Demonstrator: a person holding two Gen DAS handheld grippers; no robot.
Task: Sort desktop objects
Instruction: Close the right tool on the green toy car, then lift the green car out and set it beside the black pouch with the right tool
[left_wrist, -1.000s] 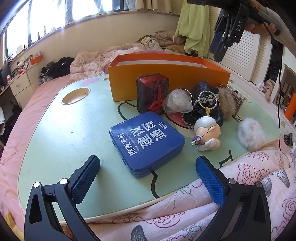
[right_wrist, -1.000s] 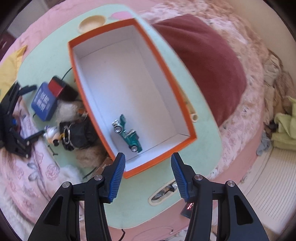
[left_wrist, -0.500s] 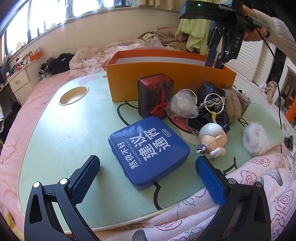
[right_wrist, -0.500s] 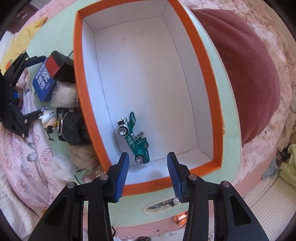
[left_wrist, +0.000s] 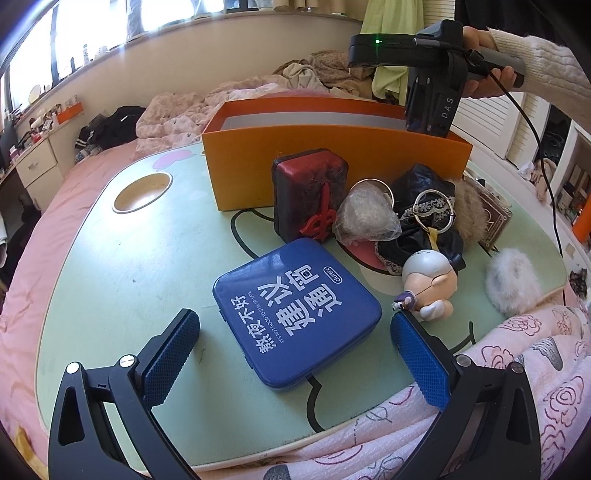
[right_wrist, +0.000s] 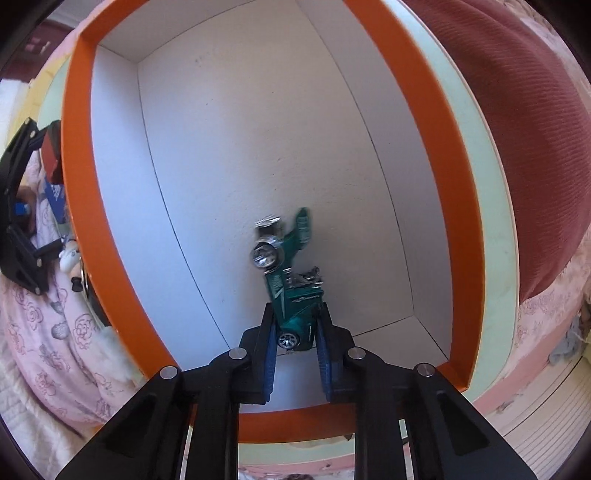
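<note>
My right gripper (right_wrist: 295, 325) is down inside the orange box (right_wrist: 75, 229) with its jaws closed on the rear of a green toy car (right_wrist: 291, 284) that lies on the white box floor. In the left wrist view the right gripper reaches into the orange box (left_wrist: 332, 173) from above, its fingers hidden behind the wall. My left gripper (left_wrist: 295, 347) is open, its pads on either side of a blue tin (left_wrist: 295, 310) lying flat on the green table (left_wrist: 110, 258).
Behind the tin stand a red block (left_wrist: 310, 192), a clear wrapped bundle (left_wrist: 365, 218), a black pouch with rings (left_wrist: 428, 218), a white figurine (left_wrist: 428, 284) and a white pompom (left_wrist: 513, 280). A floral blanket (left_wrist: 480, 406) covers the table's near edge. A maroon cushion (right_wrist: 517, 129) lies beside the box.
My right gripper dropped into the orange box and closed on the green toy car. My left gripper moved closer to the blue tin, still open.
</note>
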